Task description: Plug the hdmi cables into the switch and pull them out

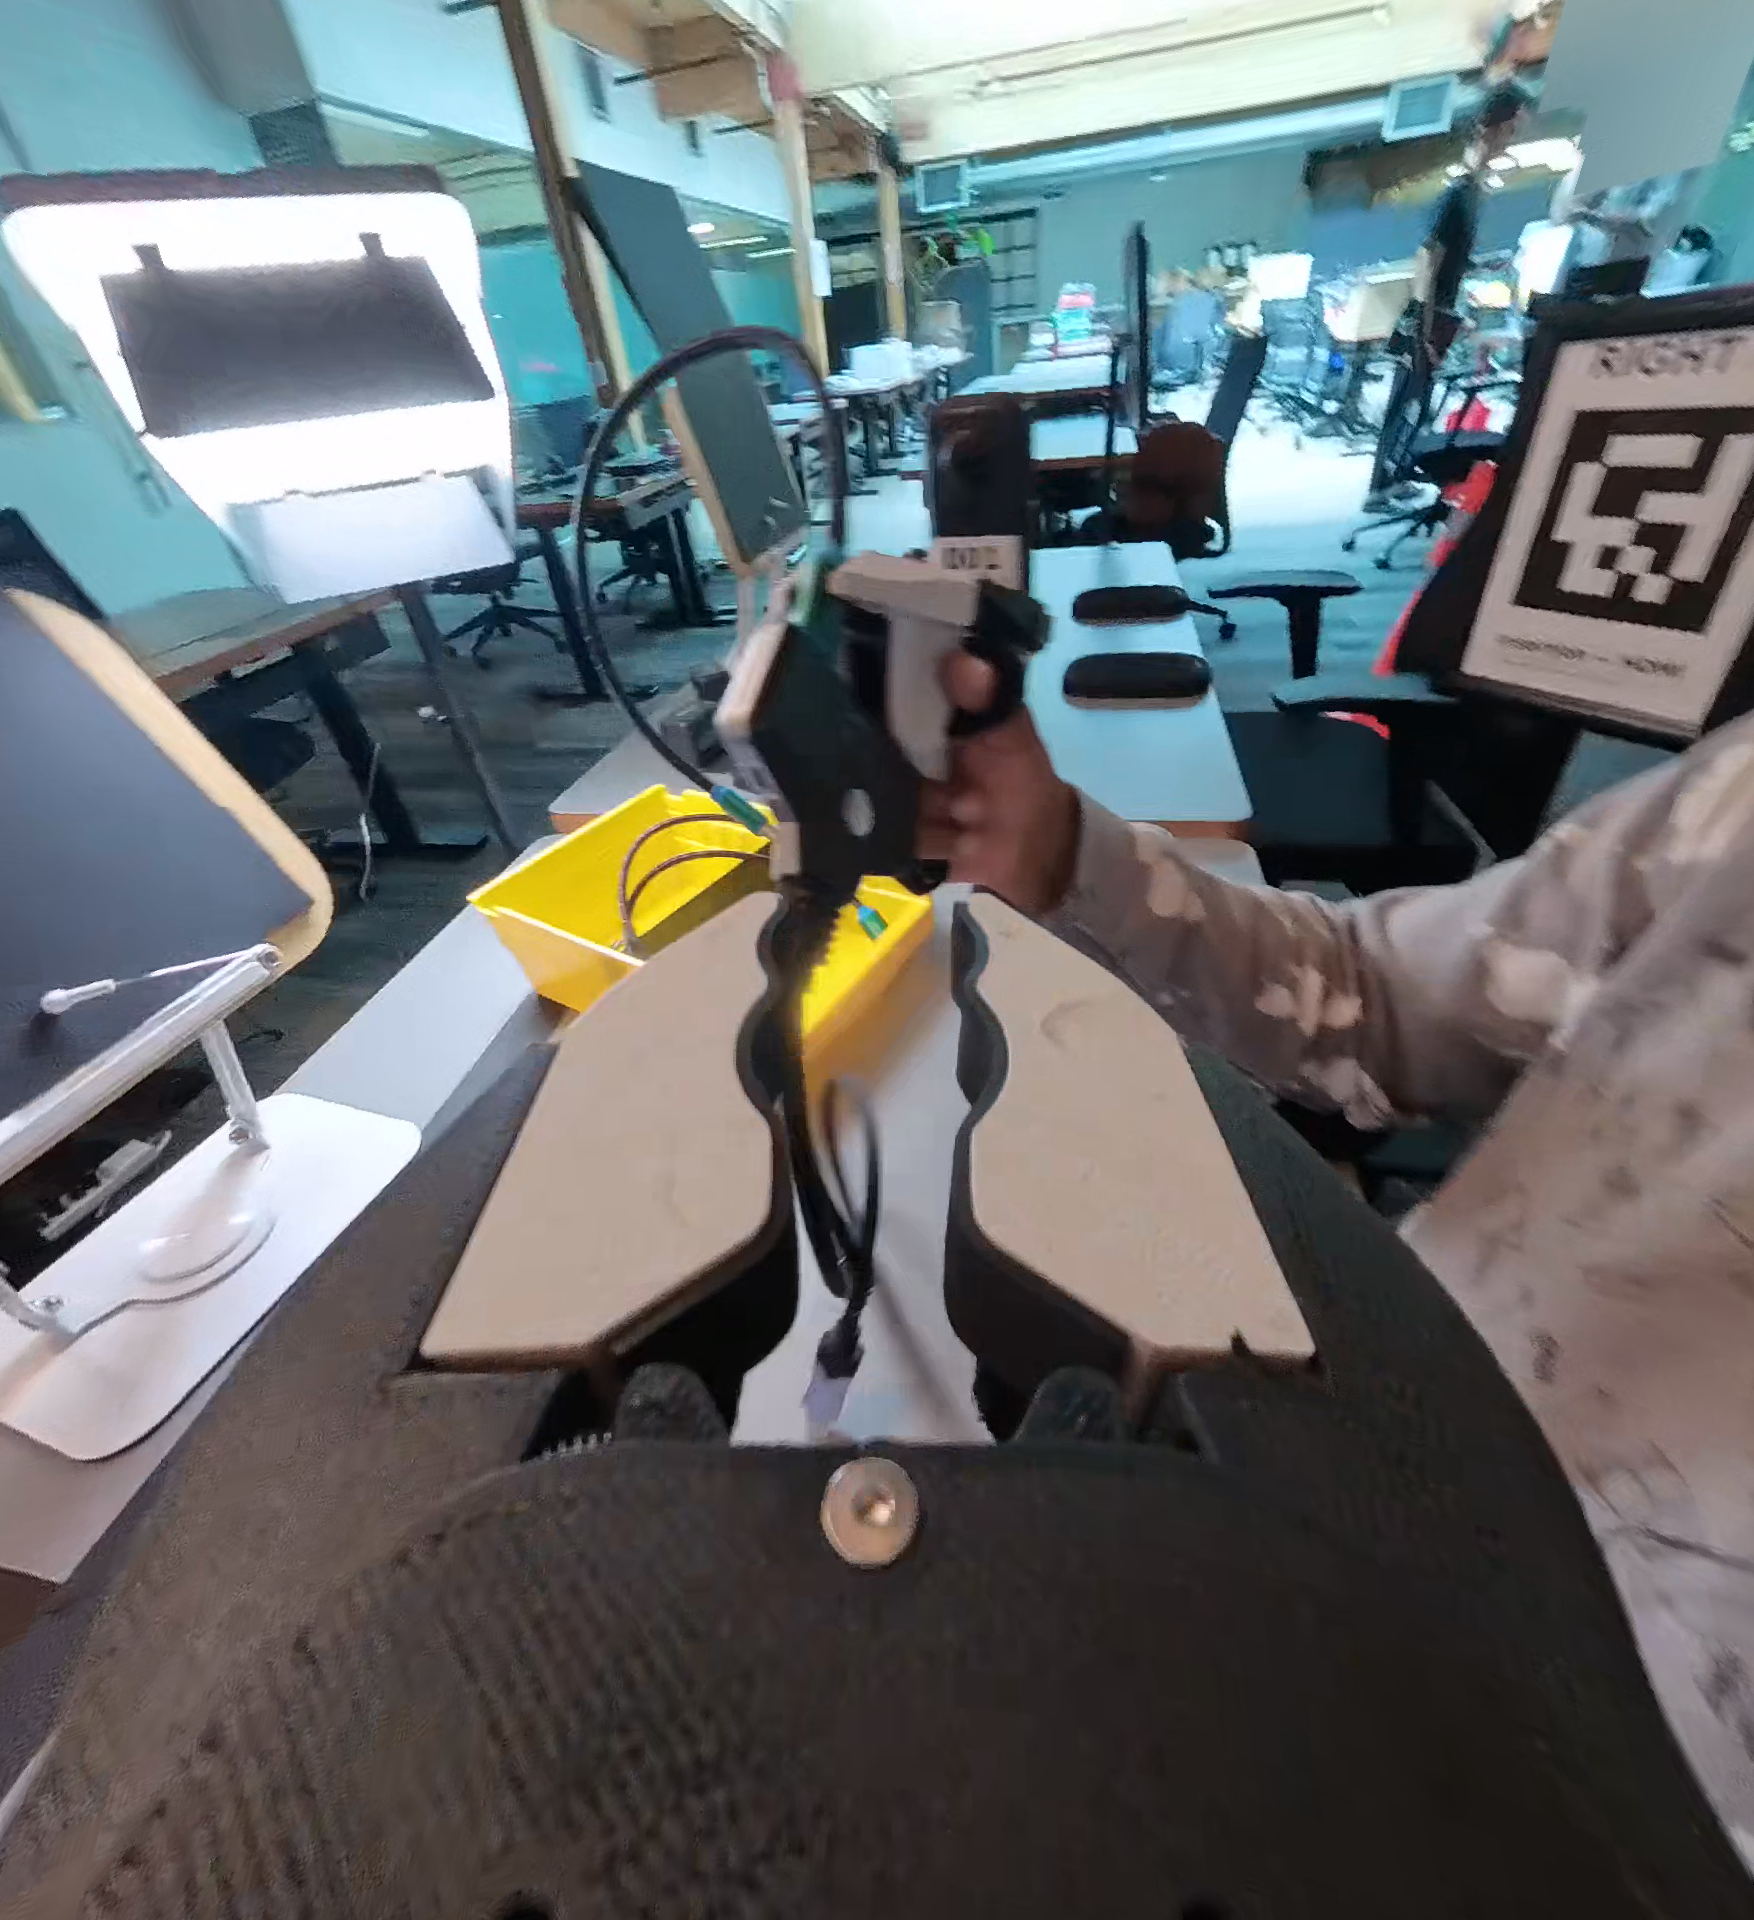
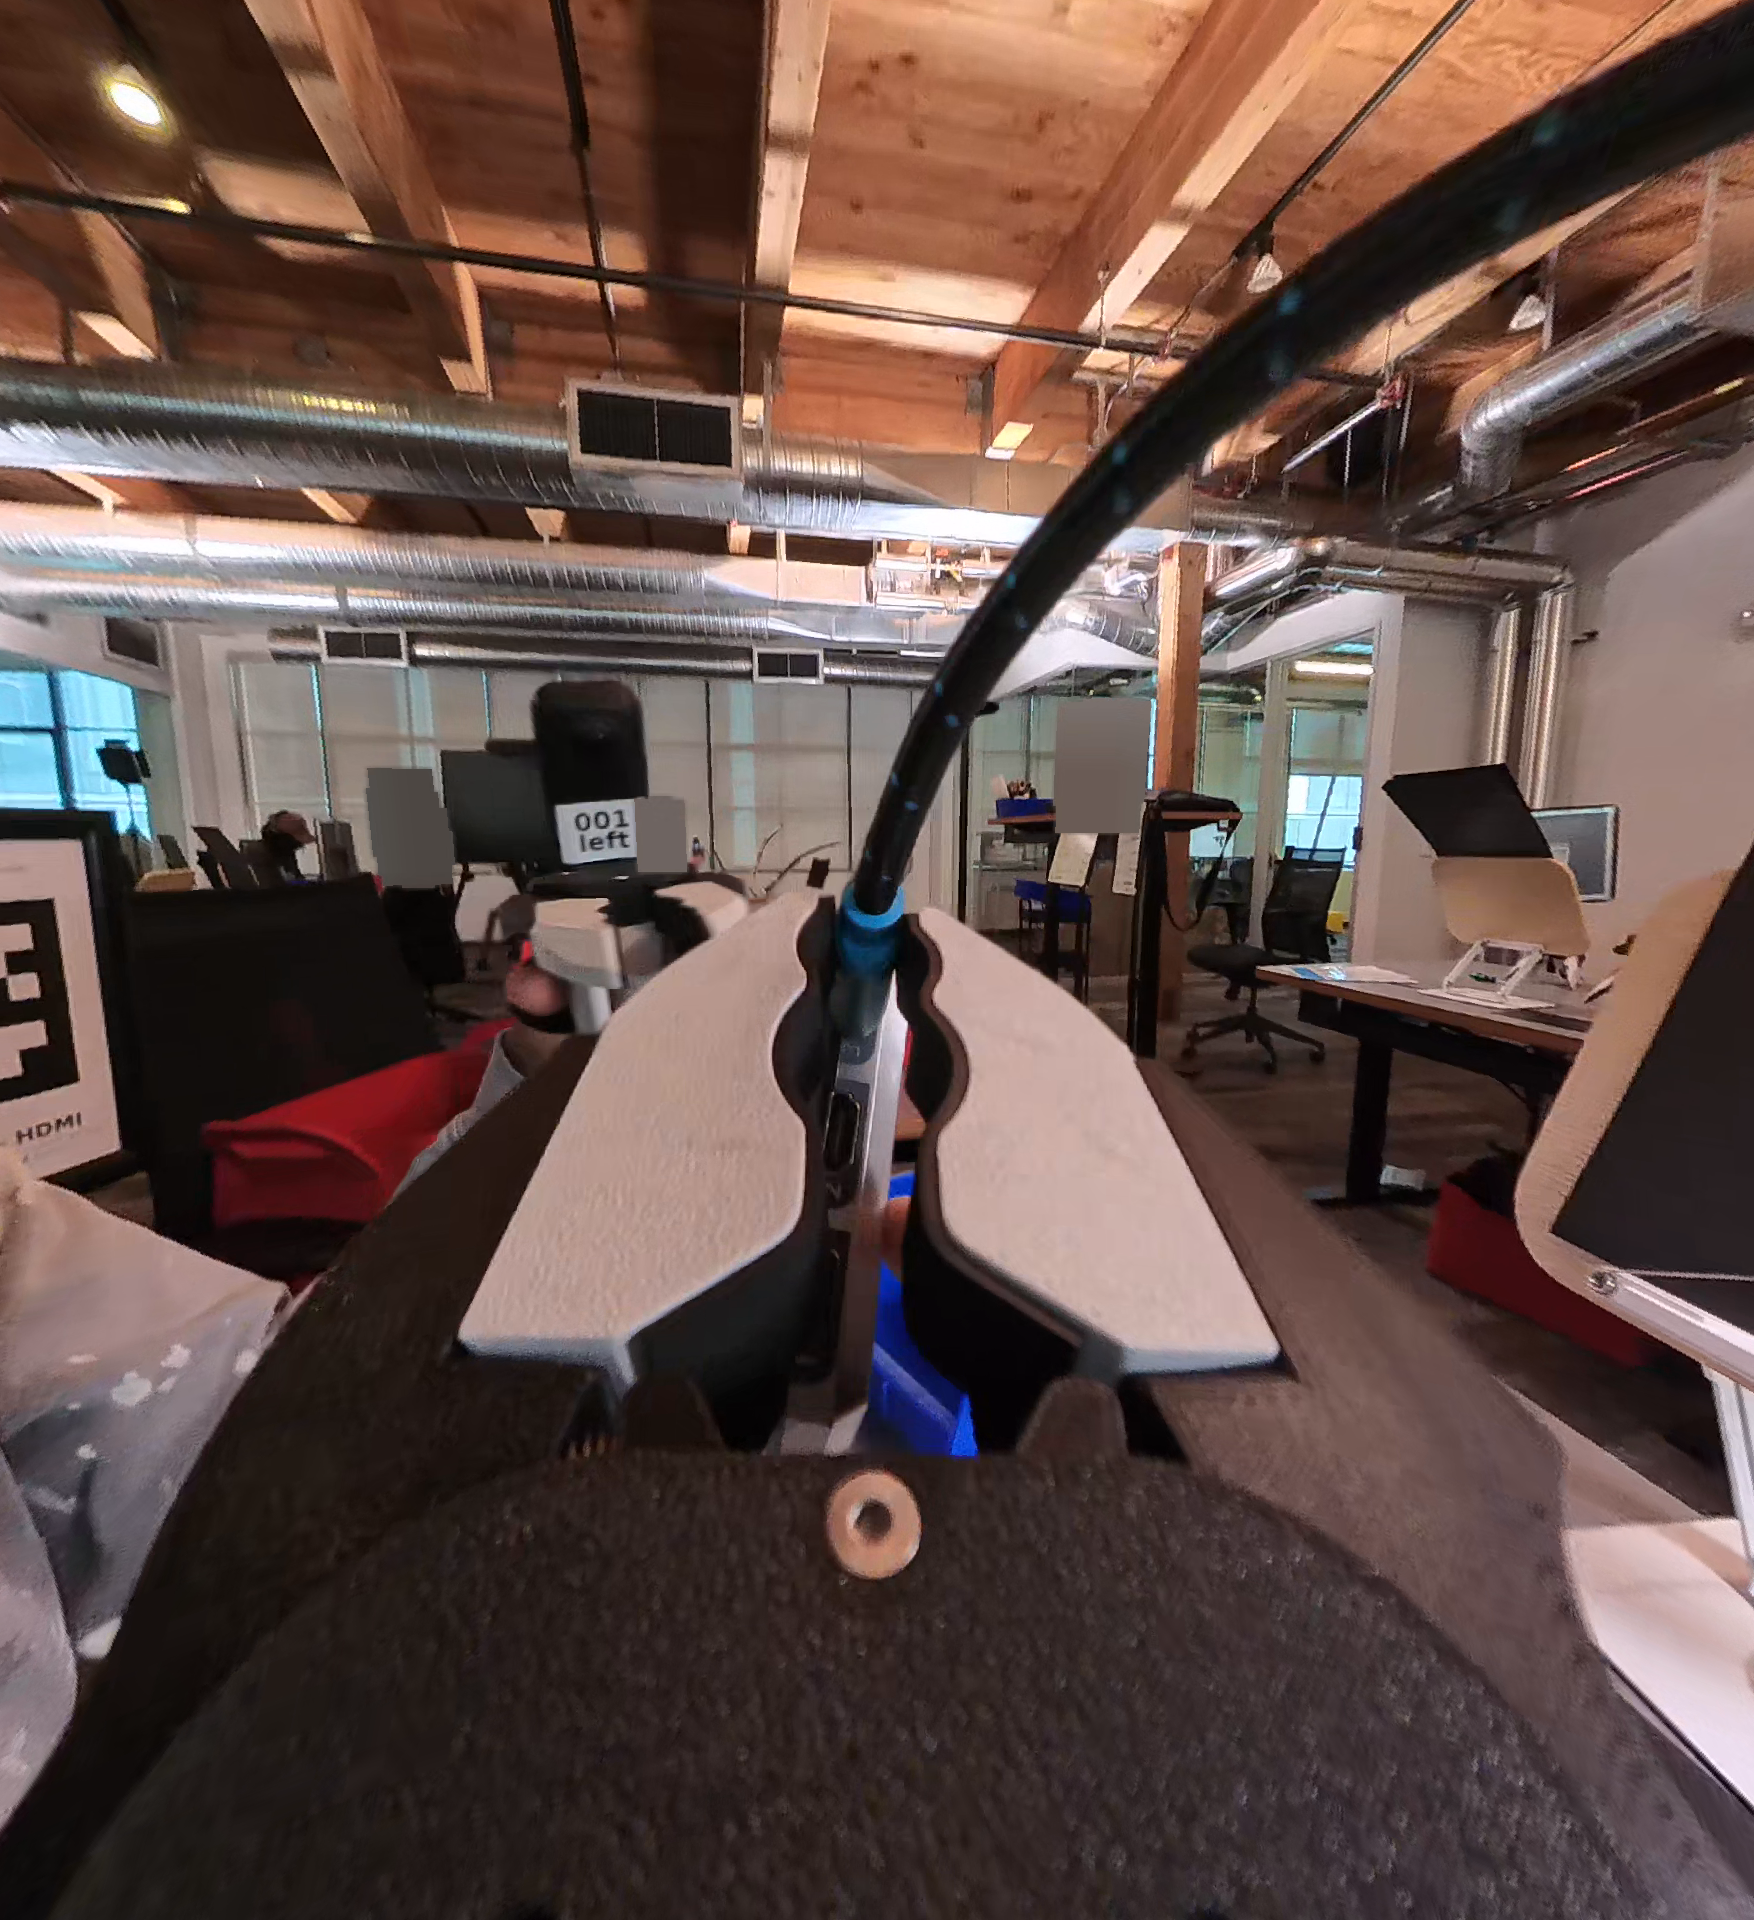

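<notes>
My right gripper [image 2: 868, 925] is shut on a thin silver HDMI switch [image 2: 868, 1101], held edge-on with an empty port showing. A black HDMI cable [image 2: 998, 644] with a blue collar goes into the switch's top end and arcs up to the right. In the left wrist view a hand holds the right gripper [image 1: 785, 634] up above the table, and this cable [image 1: 592, 499] loops over it. A second black cable [image 1: 800, 1049] hangs from it between my open left fingers [image 1: 644, 1143]. Its plug [image 1: 837, 1361] dangles loose. My left gripper [image 1: 868, 920] grips nothing.
A yellow bin [image 1: 551, 925] with thin wires stands on the grey table beyond my left fingers. A blue bin [image 2: 920, 1382] shows under the right gripper. A white tablet stand [image 1: 177, 1247] is on the left, and a framed marker board [image 1: 1662, 520] on the right.
</notes>
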`<state>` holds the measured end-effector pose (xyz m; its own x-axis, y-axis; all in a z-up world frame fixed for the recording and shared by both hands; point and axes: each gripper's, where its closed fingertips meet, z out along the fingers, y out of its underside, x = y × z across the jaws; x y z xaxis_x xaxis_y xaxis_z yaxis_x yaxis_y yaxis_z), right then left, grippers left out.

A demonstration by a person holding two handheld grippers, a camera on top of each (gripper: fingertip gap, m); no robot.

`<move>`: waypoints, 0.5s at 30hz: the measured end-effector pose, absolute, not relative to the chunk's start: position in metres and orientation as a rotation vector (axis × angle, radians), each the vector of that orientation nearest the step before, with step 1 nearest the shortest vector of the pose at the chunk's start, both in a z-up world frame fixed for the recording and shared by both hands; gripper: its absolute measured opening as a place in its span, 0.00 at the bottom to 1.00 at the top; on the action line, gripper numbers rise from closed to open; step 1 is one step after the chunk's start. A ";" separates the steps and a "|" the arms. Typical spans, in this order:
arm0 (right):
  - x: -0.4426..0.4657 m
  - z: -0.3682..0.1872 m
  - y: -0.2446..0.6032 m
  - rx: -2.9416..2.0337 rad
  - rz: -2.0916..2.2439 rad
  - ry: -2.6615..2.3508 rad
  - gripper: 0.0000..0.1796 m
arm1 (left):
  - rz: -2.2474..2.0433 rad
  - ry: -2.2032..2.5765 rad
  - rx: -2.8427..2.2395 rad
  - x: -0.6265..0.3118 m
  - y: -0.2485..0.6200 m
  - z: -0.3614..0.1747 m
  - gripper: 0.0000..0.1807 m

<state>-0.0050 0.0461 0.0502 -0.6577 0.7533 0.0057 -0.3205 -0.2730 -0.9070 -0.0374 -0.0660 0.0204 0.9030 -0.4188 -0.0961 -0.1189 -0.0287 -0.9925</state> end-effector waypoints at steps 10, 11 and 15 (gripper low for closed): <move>0.000 0.039 0.010 -0.480 1.904 -1.495 0.07 | -0.438 0.531 -1.527 0.004 0.011 -0.012 0.19; 0.000 0.039 0.008 -0.474 1.906 -1.501 0.06 | -0.388 0.534 -1.525 0.003 0.012 -0.012 0.15; -0.003 0.029 0.001 -0.469 1.841 -1.573 0.06 | -0.329 0.562 -1.616 -0.007 0.002 -0.017 0.14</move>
<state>-0.0033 0.0008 0.0295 -0.7164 0.6822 0.1460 -0.2507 -0.0565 -0.9664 -0.0066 0.0016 -0.0166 0.8366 -0.5361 -0.1127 -0.1642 -0.0492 -0.9852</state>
